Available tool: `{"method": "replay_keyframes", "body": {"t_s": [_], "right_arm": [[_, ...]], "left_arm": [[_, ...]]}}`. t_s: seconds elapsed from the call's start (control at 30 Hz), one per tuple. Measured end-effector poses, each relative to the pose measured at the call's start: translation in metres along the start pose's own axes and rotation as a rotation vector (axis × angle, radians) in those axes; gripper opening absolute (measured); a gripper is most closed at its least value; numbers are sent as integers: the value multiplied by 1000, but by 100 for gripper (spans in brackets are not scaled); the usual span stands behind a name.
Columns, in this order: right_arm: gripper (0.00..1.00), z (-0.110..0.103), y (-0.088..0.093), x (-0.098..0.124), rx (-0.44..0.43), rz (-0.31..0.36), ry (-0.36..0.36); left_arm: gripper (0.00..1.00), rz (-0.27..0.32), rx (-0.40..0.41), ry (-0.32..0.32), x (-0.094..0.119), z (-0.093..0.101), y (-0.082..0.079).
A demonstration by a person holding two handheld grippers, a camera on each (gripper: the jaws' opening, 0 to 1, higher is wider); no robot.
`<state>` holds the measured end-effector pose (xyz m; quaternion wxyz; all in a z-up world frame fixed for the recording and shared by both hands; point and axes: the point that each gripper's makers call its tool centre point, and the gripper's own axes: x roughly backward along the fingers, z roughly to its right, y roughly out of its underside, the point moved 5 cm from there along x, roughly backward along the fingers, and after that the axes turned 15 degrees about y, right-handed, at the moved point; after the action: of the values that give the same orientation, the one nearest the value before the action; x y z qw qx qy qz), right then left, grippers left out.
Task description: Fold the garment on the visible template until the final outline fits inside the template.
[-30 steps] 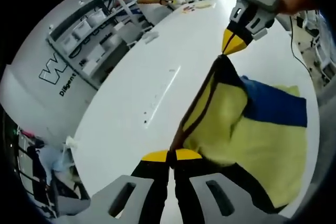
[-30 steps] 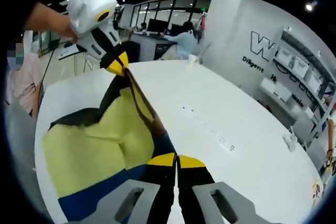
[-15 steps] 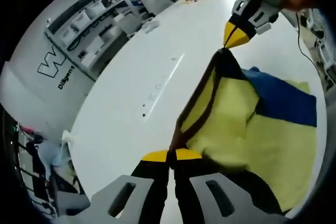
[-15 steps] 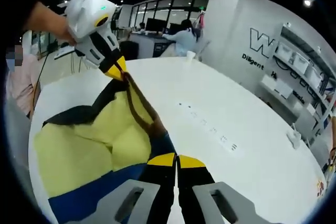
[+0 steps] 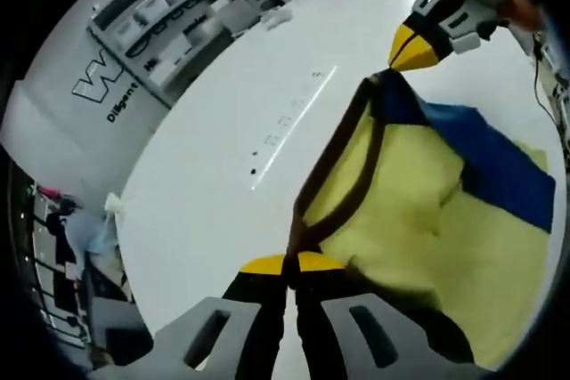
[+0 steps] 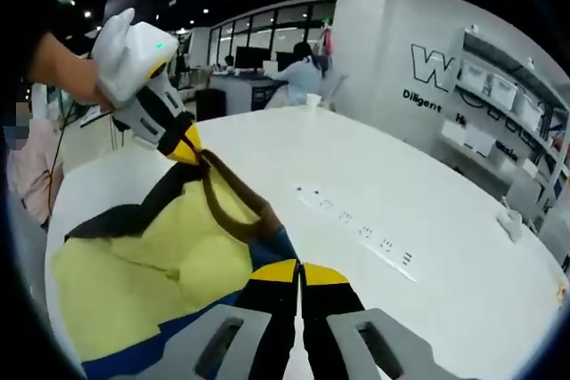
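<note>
Stretching between both clamped hand-held grippers, left (image 5: 290, 264) and right (image 6: 300, 268), the yellow, blue and brown-trimmed fabric garment (image 5: 419, 193) is held over the white table (image 5: 223, 149); slippage from uneven tension is judged possible.

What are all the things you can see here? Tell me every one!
garment: one, yellow with blue and dark bands, lifted at one edge over the table.
table: one, white, under the garment.
marks strip: one row, dark, along the table top.
shelves: one set, white, holding boxes by the lettered wall.
people: at least one, far side of the room.
left hand-held gripper: yellow-tipped, shut on the garment.
right hand-held gripper: yellow-tipped, shut on the garment.
</note>
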<state>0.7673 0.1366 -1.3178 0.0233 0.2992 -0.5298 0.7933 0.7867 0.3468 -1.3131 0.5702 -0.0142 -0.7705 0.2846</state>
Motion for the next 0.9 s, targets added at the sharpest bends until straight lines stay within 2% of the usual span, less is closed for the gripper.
{"method": "replay_keyframes", "body": {"t_s": [0.3,0.47,0.63,0.73,0.9], "right_arm": [[0,0,7,-20,1,-11,-4],[0,-8,11,-25,-43,-14,-32],[0,-15,22,-22,-82,20,-29],[8,-17,33,-17,-82,9,-23],[9,-18,48,-9,-71,-17,-36]], "left_arm": [[6,-30,21,-6,-18,-3,3],[6,-64,17,-2,-28,-3,10],[6,-77,12,-19,-37,-8,12],[6,-78,13,-31,-41,-8,11],[6,-78,17,-44,-46,-7,13]]}}
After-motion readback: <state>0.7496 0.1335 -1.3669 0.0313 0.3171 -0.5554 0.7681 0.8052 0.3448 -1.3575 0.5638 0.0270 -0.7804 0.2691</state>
